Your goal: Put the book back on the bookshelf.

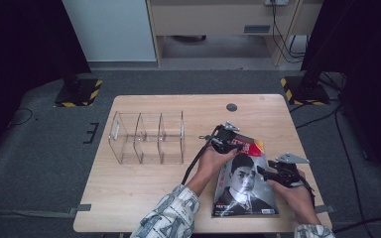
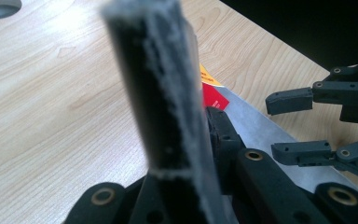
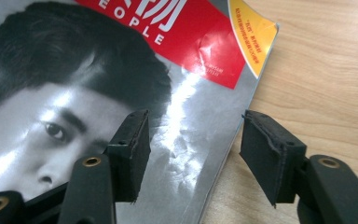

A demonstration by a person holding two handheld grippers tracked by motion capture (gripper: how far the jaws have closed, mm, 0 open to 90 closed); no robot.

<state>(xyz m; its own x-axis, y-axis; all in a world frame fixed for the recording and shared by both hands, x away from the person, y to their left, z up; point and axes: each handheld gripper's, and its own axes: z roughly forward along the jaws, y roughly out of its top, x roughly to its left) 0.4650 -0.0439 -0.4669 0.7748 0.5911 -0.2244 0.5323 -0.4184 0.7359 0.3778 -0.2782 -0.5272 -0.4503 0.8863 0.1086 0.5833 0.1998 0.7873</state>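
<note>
On the table's near right I note a glossy magazine (image 1: 245, 181) with a portrait cover, left gripper (image 1: 226, 140) clamped on its top edge, right gripper (image 3: 193, 156) jaws apart astride its side edge.

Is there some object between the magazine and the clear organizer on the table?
Nothing visible. Bare wood of the table lies between the magazine and the clear organizer. The left gripper is shut on the magazine's top edge; the right gripper is open at its right edge.

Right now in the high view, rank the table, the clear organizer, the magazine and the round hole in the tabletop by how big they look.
1. Table, clearly largest.
2. Clear organizer and magazine: close in spread, and the magazine lies nearer the camera, so I won't rank them.
3. Round hole, smallest.
</note>
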